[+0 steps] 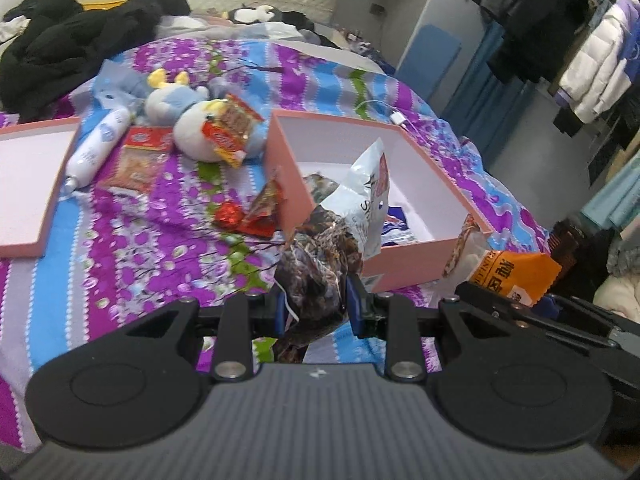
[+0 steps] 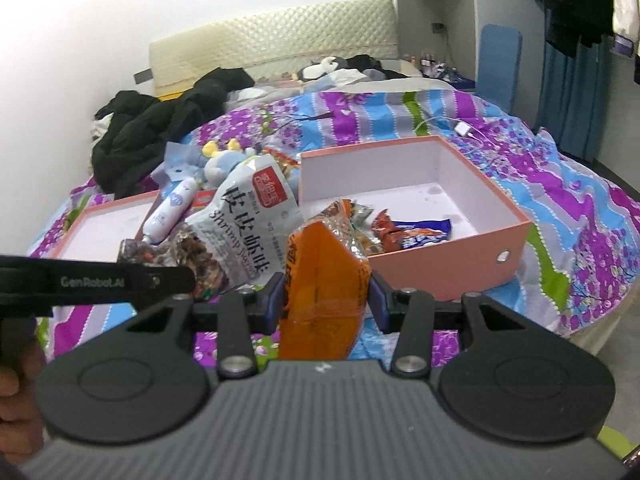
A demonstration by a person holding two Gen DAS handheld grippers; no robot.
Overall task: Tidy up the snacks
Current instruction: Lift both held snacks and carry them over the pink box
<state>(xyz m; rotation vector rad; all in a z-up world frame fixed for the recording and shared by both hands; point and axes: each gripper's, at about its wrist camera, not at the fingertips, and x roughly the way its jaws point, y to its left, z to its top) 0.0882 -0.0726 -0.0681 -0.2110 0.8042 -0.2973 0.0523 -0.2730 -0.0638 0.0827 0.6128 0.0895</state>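
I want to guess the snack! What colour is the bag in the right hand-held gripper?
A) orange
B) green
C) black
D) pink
A: the right hand-held gripper is shut on an orange bag, which stands up between its blue pads in front of the pink box.

On a bed with a purple-and-blue floral cover (image 1: 132, 240), the left tool (image 1: 316, 306) grips a dark, crinkled snack bag (image 1: 320, 264) just before an open pink cardboard box (image 1: 404, 264). A white shrimp-snack bag (image 1: 366, 200) leans over the box's near wall. A blue-and-white plush toy (image 1: 196, 120) lies beyond.
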